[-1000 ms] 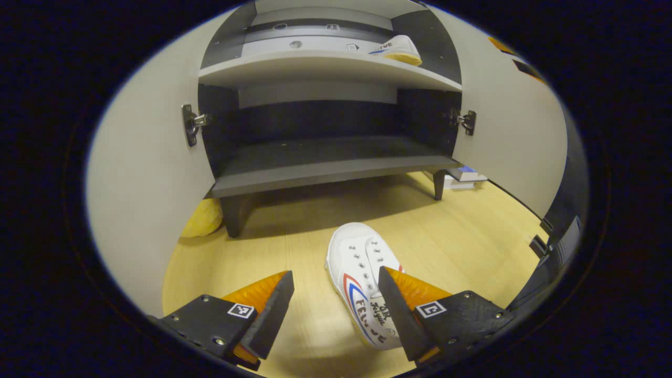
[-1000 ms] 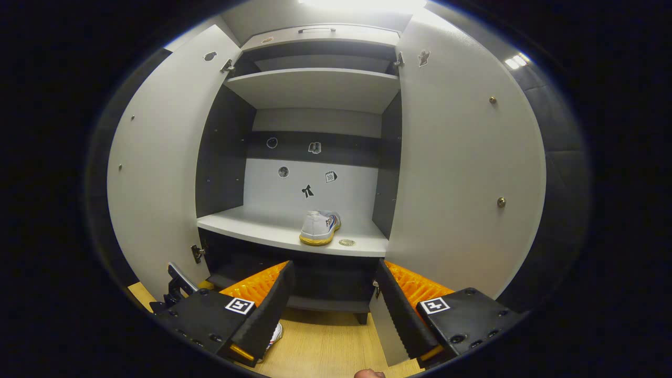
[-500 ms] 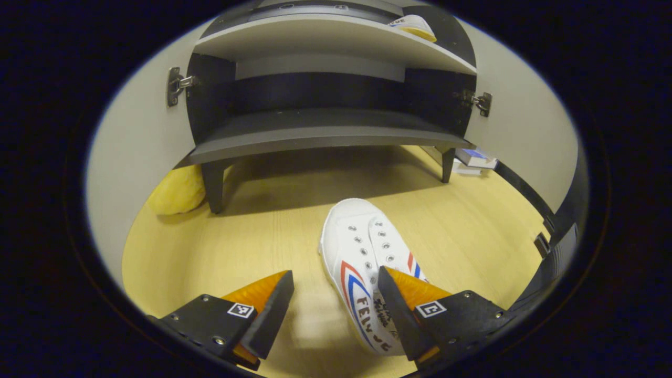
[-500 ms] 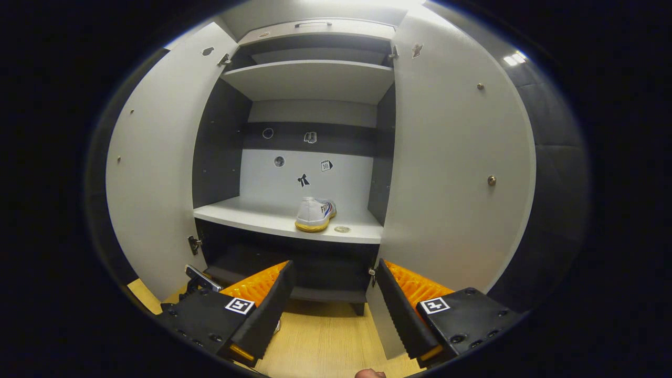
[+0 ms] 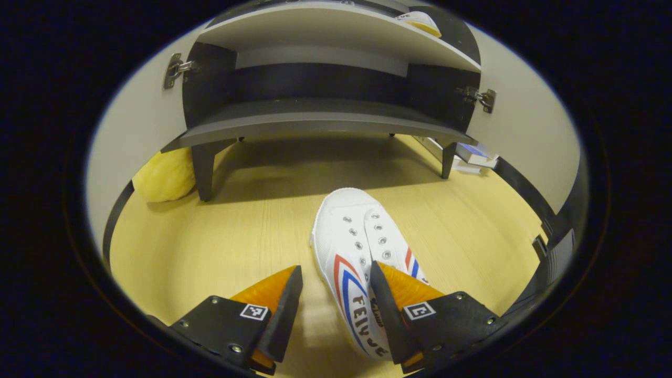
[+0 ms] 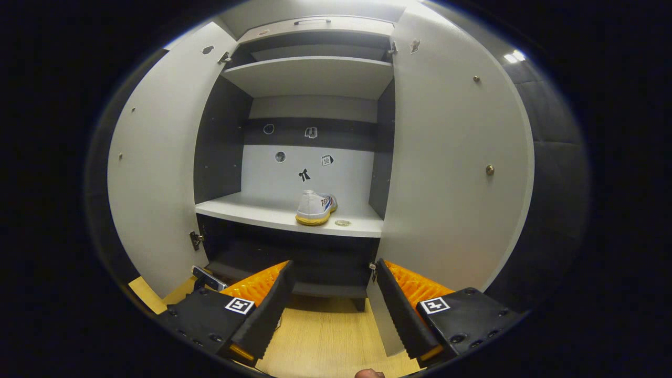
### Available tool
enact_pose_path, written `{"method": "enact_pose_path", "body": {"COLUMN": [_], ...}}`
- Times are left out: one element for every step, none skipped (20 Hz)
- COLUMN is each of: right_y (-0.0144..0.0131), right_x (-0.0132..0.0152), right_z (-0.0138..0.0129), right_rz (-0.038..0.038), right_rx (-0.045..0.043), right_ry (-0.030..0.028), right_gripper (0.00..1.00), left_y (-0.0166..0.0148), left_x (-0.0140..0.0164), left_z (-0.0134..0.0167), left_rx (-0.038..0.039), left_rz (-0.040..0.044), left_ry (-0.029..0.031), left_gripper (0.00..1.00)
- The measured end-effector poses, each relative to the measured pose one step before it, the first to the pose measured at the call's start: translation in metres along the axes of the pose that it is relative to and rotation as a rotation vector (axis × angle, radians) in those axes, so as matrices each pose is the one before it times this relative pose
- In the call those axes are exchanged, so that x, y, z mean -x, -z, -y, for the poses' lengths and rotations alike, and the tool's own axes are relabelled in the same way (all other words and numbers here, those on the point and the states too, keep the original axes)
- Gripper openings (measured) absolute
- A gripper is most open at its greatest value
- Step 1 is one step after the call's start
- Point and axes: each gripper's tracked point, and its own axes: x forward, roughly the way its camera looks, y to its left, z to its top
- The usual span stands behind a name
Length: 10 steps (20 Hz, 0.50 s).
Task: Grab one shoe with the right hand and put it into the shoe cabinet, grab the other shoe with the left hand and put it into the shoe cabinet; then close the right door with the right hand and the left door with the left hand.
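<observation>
White shoe (image 5: 350, 247) lies on the floor between the left claw's (image 5: 336, 307) parted fingers; right claw (image 6: 332, 304) gapes.

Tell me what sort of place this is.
Probably a mock entryway set up in a recording booth: a tall grey two-door shoe cabinet stands open on pale wood-look flooring, one white canvas sneaker on its shelf and its mate on the floor.

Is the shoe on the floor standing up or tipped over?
Standing up. The shoe rests sole down on the floor, eyelets facing up.
</observation>
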Motion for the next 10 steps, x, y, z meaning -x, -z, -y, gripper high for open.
{"method": "enact_pose_path", "body": {"right_y": [-0.00005,-0.00081,-0.00025,-0.00064,-0.00057,-0.00060,-0.00054,-0.00102,-0.00066,-0.00044], "right_x": [0.00066,0.00024,0.00046,0.00103,0.00123,0.00131,0.00179,0.00200,0.00177,0.00190], "right_z": [-0.00093,-0.00155,-0.00055,0.00090,-0.00060,-0.00007,0.00112,0.00075,-0.00039,0.00060], "right_rz": [0.00148,0.00101,0.00092,0.00167,0.00079,-0.00066,0.00163,0.00221,0.00116,0.00038], "right_rx": [-0.00226,-0.00071,0.00326,0.00404,0.00368,0.00436,0.00291,0.00244,0.00306,0.00339], "right_ry": [-0.00588,-0.00808,-0.00290,-0.00008,-0.00420,-0.00290,-0.00078,-0.00310,-0.00349,-0.00188], "right_gripper": [0.99,0.99,0.99,0.99,0.99,0.99,0.99,0.99,0.99,0.99], "left_y": [-0.00082,-0.00179,0.00169,0.00150,0.00048,-0.00030,-0.00201,-0.00116,-0.00160,-0.00034], "left_x": [-0.00030,-0.00508,0.00239,-0.00131,0.00059,-0.00294,0.00629,-0.00391,0.00239,0.00144], "left_z": [0.00748,0.00200,-0.00164,0.00000,-0.00157,0.00141,-0.00288,-0.00051,-0.00043,-0.00157], "left_rx": [0.02759,0.01970,-0.00388,-0.00231,-0.00605,0.00575,0.00281,0.01731,0.01296,-0.00816], "left_rz": [-0.00192,-0.01159,-0.00377,-0.00846,0.00077,-0.01008,0.00121,0.00973,0.01218,0.01126], "left_ry": [0.03935,-0.00366,0.00168,-0.00404,-0.00752,-0.00309,-0.01735,-0.00934,-0.00524,-0.01250], "left_gripper": [0.78,0.64,0.50,0.50,0.48,0.46,0.39,0.40,0.22,0.14]}}
